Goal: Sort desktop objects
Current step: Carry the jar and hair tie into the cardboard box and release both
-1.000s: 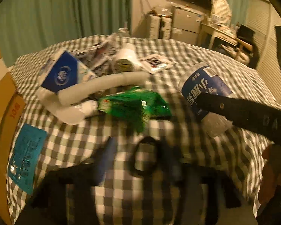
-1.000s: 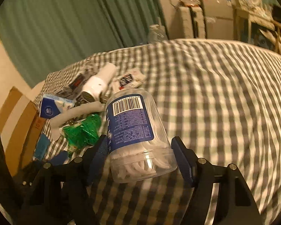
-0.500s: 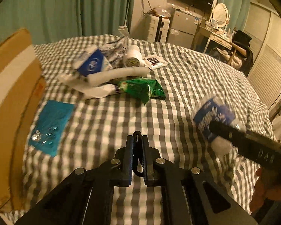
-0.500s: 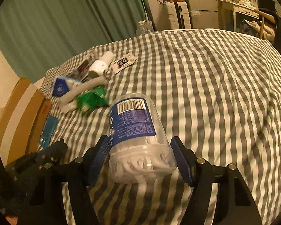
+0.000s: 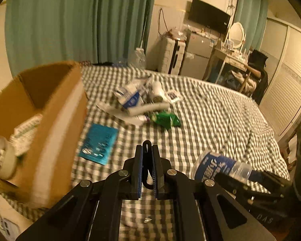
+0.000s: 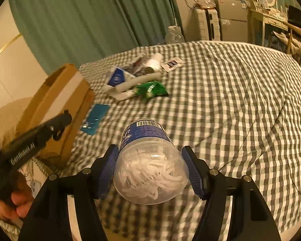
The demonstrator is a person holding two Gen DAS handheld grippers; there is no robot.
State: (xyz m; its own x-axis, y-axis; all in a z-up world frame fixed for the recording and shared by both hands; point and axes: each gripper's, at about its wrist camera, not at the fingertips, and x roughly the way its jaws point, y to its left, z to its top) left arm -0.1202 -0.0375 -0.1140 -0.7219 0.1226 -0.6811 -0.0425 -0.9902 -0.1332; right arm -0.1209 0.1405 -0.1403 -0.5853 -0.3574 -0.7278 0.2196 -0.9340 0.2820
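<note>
Up high, right gripper (image 6: 151,172) pinching the jar (image 6: 150,164); left gripper (image 5: 147,172) pinching a black loop (image 5: 147,146) near the box (image 5: 40,124) on the left.

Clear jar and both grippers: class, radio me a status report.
Right gripper shut on clear jar, held above the checked cloth. Left gripper shut on a small black loop. Cardboard box open, left.

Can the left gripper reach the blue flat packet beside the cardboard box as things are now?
Probably not yet: the left gripper is shut on a black loop. The blue packet lies uncovered on the checked cloth, beside the box.
</note>
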